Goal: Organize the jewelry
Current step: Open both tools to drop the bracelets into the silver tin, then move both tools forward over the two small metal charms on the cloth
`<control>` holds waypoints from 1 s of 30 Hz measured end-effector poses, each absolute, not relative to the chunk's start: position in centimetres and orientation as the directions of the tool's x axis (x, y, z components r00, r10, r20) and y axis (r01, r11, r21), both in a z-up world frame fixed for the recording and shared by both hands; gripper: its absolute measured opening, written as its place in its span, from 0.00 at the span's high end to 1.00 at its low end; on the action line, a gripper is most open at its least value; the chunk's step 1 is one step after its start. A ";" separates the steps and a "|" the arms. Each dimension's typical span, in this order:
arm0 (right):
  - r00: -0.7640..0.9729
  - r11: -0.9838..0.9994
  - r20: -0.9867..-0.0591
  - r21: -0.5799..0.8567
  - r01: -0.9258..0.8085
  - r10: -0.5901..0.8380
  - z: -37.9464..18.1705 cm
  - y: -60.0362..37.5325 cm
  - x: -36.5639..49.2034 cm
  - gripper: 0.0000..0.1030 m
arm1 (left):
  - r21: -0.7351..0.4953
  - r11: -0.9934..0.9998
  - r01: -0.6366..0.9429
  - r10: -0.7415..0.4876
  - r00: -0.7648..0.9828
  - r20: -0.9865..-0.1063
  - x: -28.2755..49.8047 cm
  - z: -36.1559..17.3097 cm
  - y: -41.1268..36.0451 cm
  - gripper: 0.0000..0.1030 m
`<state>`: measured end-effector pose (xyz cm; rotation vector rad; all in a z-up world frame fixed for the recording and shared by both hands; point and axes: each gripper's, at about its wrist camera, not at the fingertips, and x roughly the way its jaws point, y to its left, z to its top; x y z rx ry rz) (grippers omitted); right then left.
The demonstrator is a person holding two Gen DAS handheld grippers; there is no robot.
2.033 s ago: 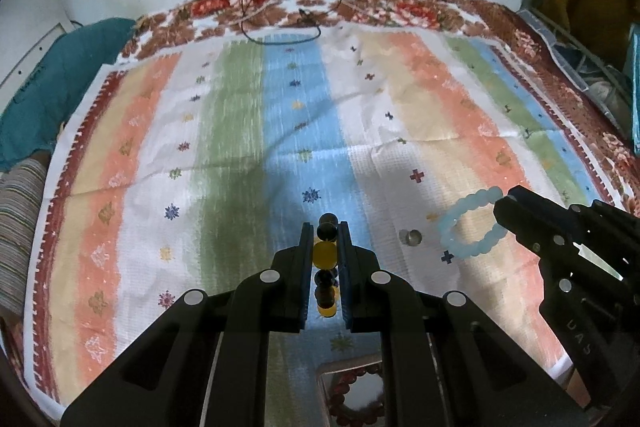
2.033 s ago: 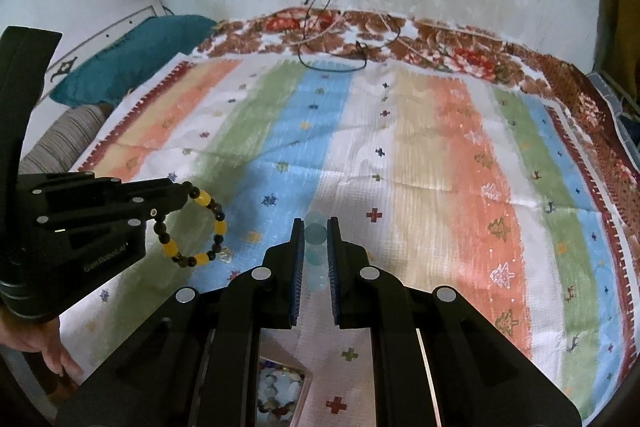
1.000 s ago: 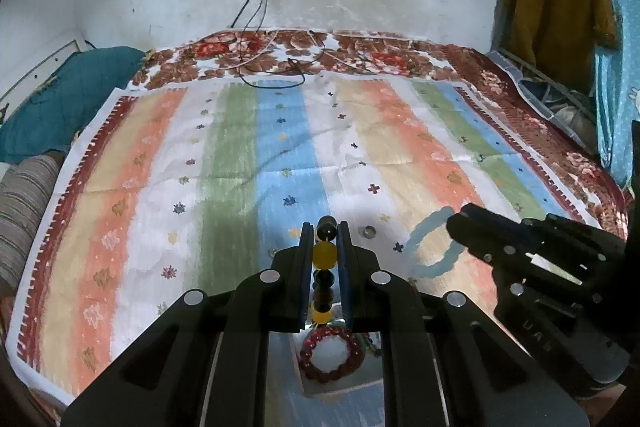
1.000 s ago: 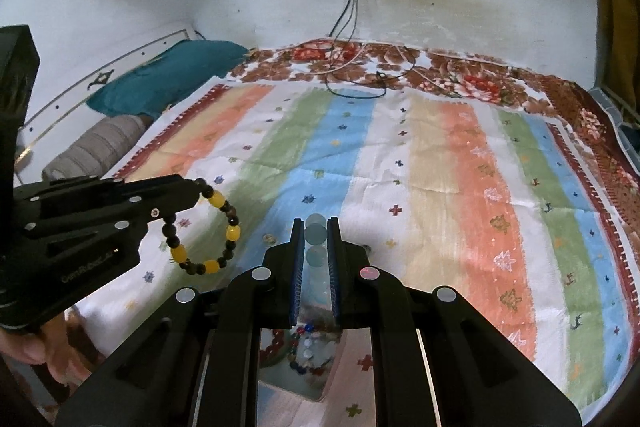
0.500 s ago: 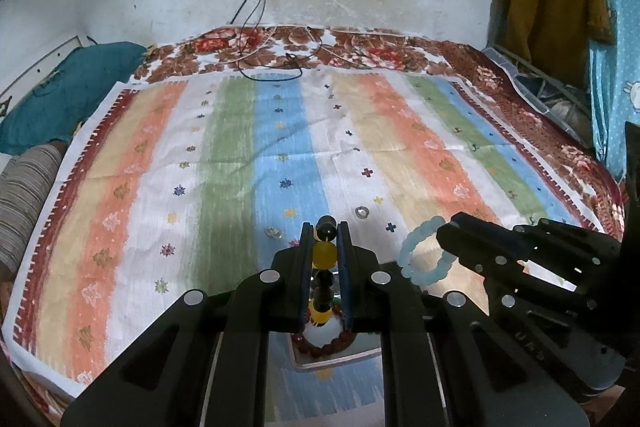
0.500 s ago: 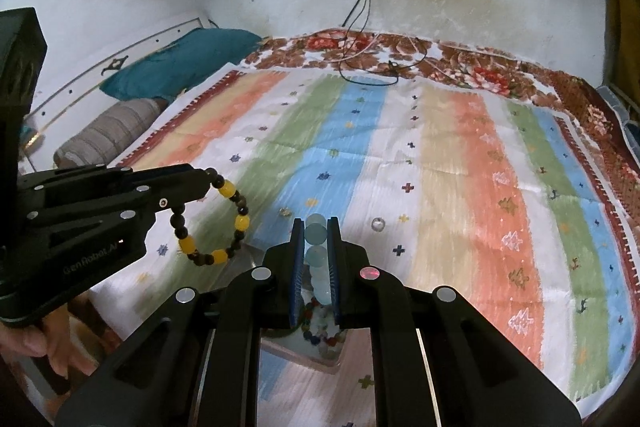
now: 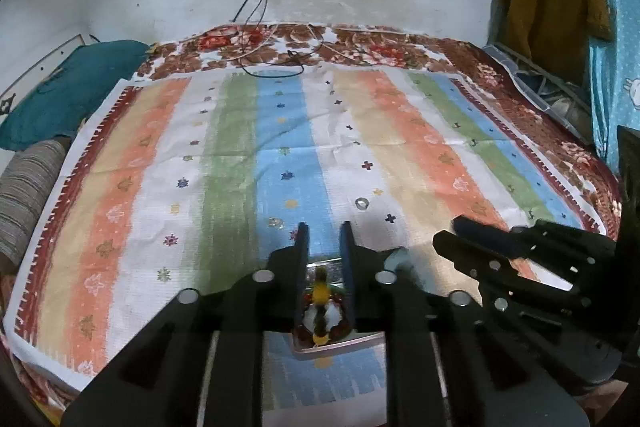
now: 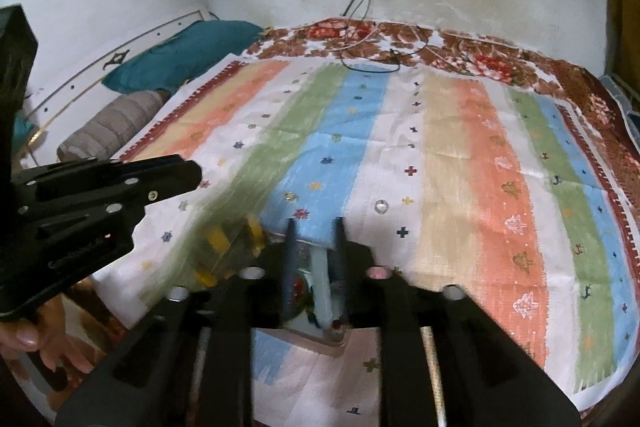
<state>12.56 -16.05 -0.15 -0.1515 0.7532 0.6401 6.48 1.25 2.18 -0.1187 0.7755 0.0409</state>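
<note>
Both claws hang over a small tray (image 7: 340,345) at the near edge of a striped bedsheet (image 7: 240,155), and both stand released, fingers apart. Under the left claw (image 7: 323,239) a yellow-and-dark bead bracelet (image 7: 321,297) shows mid-air or on the tray, blurred, above a red bracelet (image 7: 340,329) lying there; in the right view it is a yellow smear (image 8: 224,247) just left of the right claw (image 8: 314,231). A pale blue bracelet (image 8: 322,287), streaked by motion, sits between the right claw's fingers over the tray, apparently free of them.
</note>
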 end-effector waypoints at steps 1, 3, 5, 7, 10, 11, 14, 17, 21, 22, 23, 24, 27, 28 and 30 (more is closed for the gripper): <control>0.554 0.805 -0.677 0.098 -0.585 0.485 -0.1 -16.2 12.7 0.65 | -0.093 0.992 -0.084 -0.005 0.712 -0.702 6.4 2.1 1.4 0.77; 0.554 0.812 -0.681 0.104 -0.575 0.479 -0.2 -16.4 13.0 0.64 | -0.092 0.992 -0.088 -0.002 0.710 -0.705 6.5 2.1 1.5 0.75; 0.553 0.816 -0.684 0.108 -0.568 0.475 -0.4 -16.5 13.3 0.64 | -0.091 0.992 -0.091 0.001 0.709 -0.705 6.5 2.1 1.5 0.71; 0.551 0.819 -0.689 0.109 -0.564 0.471 -0.5 -16.5 13.5 0.63 | -0.091 0.991 -0.094 0.003 0.710 -0.704 6.5 2.1 1.7 0.67; 0.547 0.821 -0.695 0.110 -0.560 0.466 -0.7 -16.5 13.8 0.59 | -0.090 0.991 -0.102 0.009 0.708 -0.706 6.6 2.1 1.9 0.62; 0.546 0.823 -0.698 0.112 -0.556 0.463 -0.8 -16.5 14.0 0.58 | -0.089 0.990 -0.107 0.013 0.706 -0.708 6.7 2.0 2.0 0.61; 0.544 0.829 -0.705 0.113 -0.548 0.455 -0.9 -16.6 14.6 0.54 | -0.095 0.988 -0.120 0.014 0.691 -0.722 7.2 1.9 2.4 0.50; 0.540 0.835 -0.713 0.115 -0.539 0.447 -1.1 -16.5 15.2 0.49 | -0.111 0.984 -0.140 0.013 0.674 -0.739 7.9 1.6 3.1 0.45; 0.527 0.839 -0.728 0.122 -0.531 0.439 -1.5 -16.3 16.0 0.46 | -0.108 0.980 -0.169 0.029 0.653 -0.756 8.9 1.3 3.8 0.45; 0.523 0.838 -0.732 0.120 -0.532 0.437 -1.6 -16.1 16.2 0.45 | -0.104 0.979 -0.174 0.034 0.648 -0.761 9.2 1.2 3.9 0.44; 0.520 0.839 -0.737 0.117 -0.532 0.433 -1.7 -15.9 16.4 0.43 | -0.101 0.979 -0.179 0.039 0.643 -0.765 9.5 1.1 4.1 0.43; 0.517 0.839 -0.740 0.116 -0.532 0.430 -1.8 -15.8 16.6 0.42 | -0.099 0.978 -0.183 0.041 0.637 -0.770 9.8 1.1 4.2 0.42; 0.498 0.839 -0.755 0.124 -0.529 0.426 -2.1 -15.5 17.2 0.38 | -0.089 0.978 -0.187 0.046 0.616 -0.787 10.7 0.7 4.3 0.40; 0.487 0.840 -0.764 0.128 -0.528 0.422 -2.3 -15.3 17.5 0.37 | -0.088 0.977 -0.192 0.048 0.606 -0.794 11.1 0.5 4.4 0.40; 0.477 0.843 -0.774 0.131 -0.522 0.416 -2.6 -15.2 18.0 0.37 | -0.093 0.974 -0.209 0.050 0.592 -0.804 11.6 0.3 4.8 0.39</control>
